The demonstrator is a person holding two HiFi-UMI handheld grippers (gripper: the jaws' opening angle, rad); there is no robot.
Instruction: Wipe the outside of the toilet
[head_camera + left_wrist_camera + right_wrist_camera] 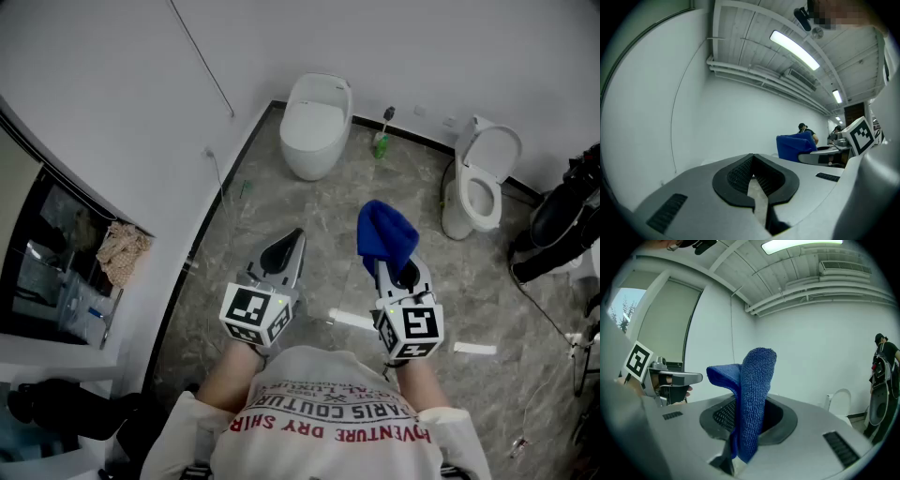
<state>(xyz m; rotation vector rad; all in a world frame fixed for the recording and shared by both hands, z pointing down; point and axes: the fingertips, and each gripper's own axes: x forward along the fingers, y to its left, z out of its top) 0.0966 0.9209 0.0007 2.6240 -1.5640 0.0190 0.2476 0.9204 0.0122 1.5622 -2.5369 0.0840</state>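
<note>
Two white toilets stand by the far wall: one with its lid down (316,122) and one with its lid up (478,180), also in the right gripper view (840,401). My right gripper (394,255) (746,416) is shut on a blue cloth (386,234) (755,385), which sticks up out of the jaws, well short of both toilets. My left gripper (284,251) (753,161) is beside it, shut with nothing in it, pointing up at the white wall. The blue cloth (794,146) also shows in the left gripper view.
A green bottle with a brush (382,141) stands between the toilets. White strips (352,321) lie on the grey marbled floor. A shelf with a crumpled rag (122,251) is at left, black gear (562,225) at right. A person (882,376) stands at far right.
</note>
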